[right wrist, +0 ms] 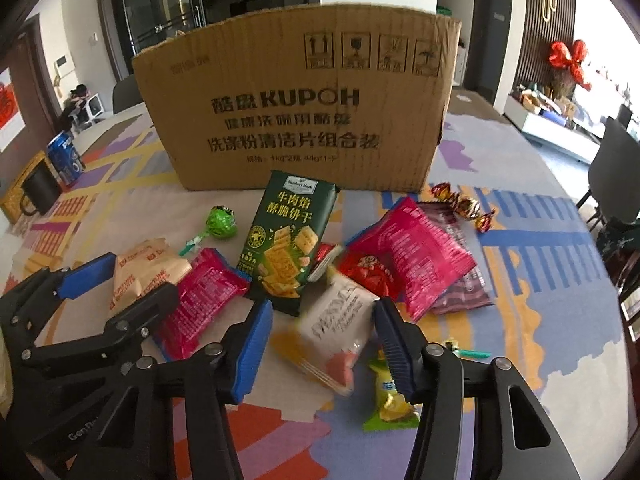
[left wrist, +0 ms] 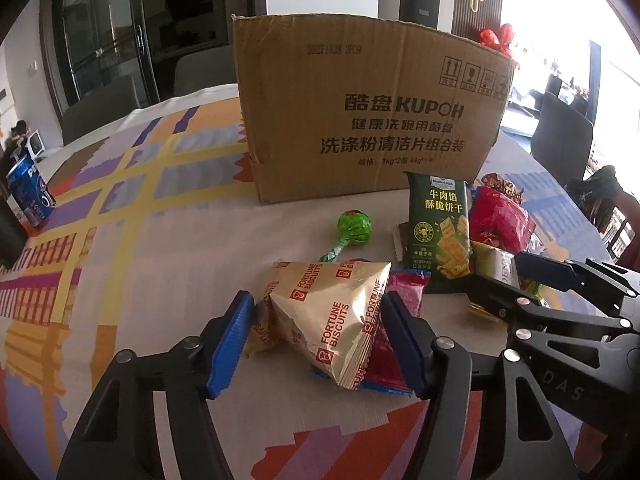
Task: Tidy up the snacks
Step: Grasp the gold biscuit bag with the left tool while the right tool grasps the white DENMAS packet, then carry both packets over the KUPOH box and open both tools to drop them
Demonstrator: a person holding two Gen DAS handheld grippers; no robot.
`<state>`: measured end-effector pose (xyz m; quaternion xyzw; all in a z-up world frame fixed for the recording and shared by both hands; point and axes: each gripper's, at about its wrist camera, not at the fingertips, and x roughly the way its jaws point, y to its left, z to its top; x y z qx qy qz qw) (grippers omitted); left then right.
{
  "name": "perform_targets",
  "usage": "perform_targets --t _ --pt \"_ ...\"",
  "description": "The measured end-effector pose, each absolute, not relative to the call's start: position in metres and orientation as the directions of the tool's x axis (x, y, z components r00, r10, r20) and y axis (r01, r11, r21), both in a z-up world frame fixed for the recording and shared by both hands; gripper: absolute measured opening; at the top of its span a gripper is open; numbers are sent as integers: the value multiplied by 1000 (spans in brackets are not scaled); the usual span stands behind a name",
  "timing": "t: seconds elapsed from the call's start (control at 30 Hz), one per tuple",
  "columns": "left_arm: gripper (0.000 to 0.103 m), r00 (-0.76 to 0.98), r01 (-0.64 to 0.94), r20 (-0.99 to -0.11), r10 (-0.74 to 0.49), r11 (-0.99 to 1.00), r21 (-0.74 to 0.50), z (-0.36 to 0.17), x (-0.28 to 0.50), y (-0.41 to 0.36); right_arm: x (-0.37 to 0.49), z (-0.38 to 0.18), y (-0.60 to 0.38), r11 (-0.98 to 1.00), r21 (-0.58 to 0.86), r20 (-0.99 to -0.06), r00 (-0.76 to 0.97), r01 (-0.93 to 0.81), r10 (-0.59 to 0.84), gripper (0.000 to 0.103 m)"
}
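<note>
A tall cardboard box (left wrist: pixel 360 112) stands behind a pile of snacks on the patterned tablecloth; it also shows in the right wrist view (right wrist: pixel 296 112). My left gripper (left wrist: pixel 320 336) is open, its blue pads on either side of a cream Fortune Biscuits packet (left wrist: pixel 328 316) that lies on a pink packet (left wrist: pixel 400 300). My right gripper (right wrist: pixel 324 352) is open around a white packet (right wrist: pixel 340 328), which looks blurred. A green cracker pack (right wrist: pixel 288 240), pink and red packets (right wrist: pixel 412 256) and a green lollipop (right wrist: pixel 221 222) lie between the grippers and the box.
A blue Pepsi can (left wrist: pixel 30 196) and a black mug (right wrist: pixel 40 194) stand at the left. Wrapped candies (right wrist: pixel 464 204) lie right of the box. A yellow-green candy packet (right wrist: pixel 390 404) lies under my right gripper's right finger. Chairs (left wrist: pixel 560 140) stand around the table.
</note>
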<state>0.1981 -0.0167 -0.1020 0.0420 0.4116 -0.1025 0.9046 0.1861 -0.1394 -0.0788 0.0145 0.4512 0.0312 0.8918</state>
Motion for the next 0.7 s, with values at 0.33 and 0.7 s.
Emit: perform_targets --t 0.33,0.7 --pt "43 630 234 -763 -147 972 6 -106 201 -22 195 -84 -144 999 38 -819 573 -12 38 37" --pt "38 645 206 -749 -151 978 -20 -86 192 -15 189 -74 -148 997 69 -810 583 -17 66 32"
